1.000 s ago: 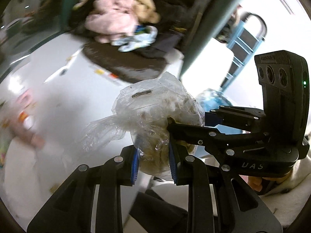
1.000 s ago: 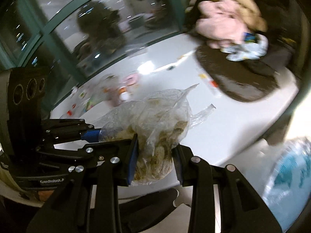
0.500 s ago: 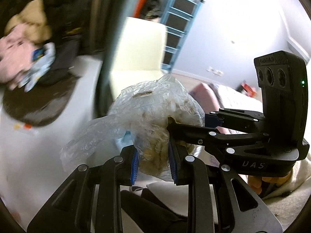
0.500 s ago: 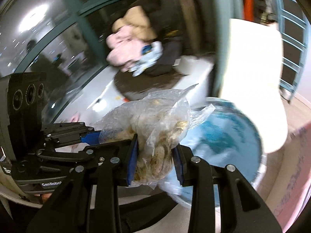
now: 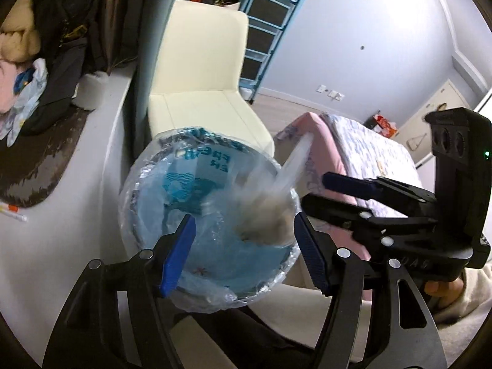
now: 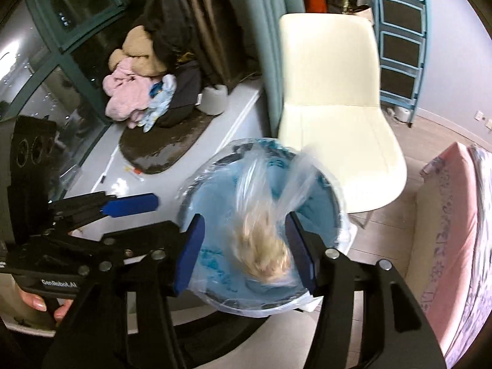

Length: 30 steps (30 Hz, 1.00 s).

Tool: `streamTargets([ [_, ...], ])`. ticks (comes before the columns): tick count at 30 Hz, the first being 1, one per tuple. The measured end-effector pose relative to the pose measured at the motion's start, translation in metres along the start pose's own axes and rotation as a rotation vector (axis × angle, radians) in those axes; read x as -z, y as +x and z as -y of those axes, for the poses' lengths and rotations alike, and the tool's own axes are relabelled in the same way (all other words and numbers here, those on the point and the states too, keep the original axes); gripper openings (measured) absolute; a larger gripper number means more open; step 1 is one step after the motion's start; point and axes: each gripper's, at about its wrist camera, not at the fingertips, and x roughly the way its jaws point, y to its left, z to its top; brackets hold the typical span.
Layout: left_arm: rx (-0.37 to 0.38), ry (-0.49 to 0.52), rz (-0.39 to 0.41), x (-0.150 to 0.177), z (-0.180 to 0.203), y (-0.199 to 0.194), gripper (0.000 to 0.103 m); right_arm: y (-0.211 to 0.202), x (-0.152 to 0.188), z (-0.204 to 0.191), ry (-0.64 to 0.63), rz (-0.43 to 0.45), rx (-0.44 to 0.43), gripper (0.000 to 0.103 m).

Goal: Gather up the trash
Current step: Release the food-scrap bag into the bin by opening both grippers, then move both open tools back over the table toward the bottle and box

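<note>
Dropping the trash bag [image 5: 267,212] into the bin [image 5: 135,184] w/ blue liner. To do it well I keep both grippers centred over the mouth & don't pull away till the bag is clear of the pads, else the loose plastic tail snags & drags it over the rim. Keep both tilted down, no sideways swing.

Left gripper [image 5: 243,233]: jaws have just been opening, now wide apart, released. The bag sits between them, nearer the 3 o'clock pad, blurred; looks like it's falling. No pad presses on it as far as I can tell. Bag tail streams up toward 1 o'clock, over the rim.

Right gripper [image 6: 244,246]: jaws also just been opening, about half spread, let go. The bag [image 6: 264,252] is between the fingers, close to the 3 o'clock pad; touching or just beside, can't tell thru the blur. Not clamped.

Bag is over the bin's mouth [image 6: 335,203], inside the rim line in both views. Bin stands just beside the white ledge [image 6: 172,178], cream chair [image 6: 332,92] at 12 o'clock behind it. Risk: the bag's tail catches the rim at 1 o'clock.
</note>
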Motion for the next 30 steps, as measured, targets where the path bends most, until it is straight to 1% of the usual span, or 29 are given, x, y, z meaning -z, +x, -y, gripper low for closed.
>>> streamTargets([
  [3,-0.011,-0.024,0.003,0.000,-0.005,0.000,0.064,-0.004,0.000,0.003,0.006,0.020,0.006,0.053],
  [8,-0.049,-0.032,0.016,0.002,-0.007,-0.005,0.064,0.001,-0.004,-0.003,-0.020,0.018,-0.008,0.053],
  [18,-0.127,-0.066,0.065,0.015,-0.019,-0.031,0.064,0.006,-0.012,-0.032,-0.113,0.020,-0.061,0.053],
  [25,-0.209,-0.119,0.093,0.036,-0.036,-0.053,0.064,0.011,-0.010,-0.064,-0.192,0.007,-0.117,0.053],
  [30,-0.256,-0.194,0.117,0.059,-0.058,-0.076,0.064,0.022,-0.008,-0.100,-0.269,-0.026,-0.169,0.053],
])
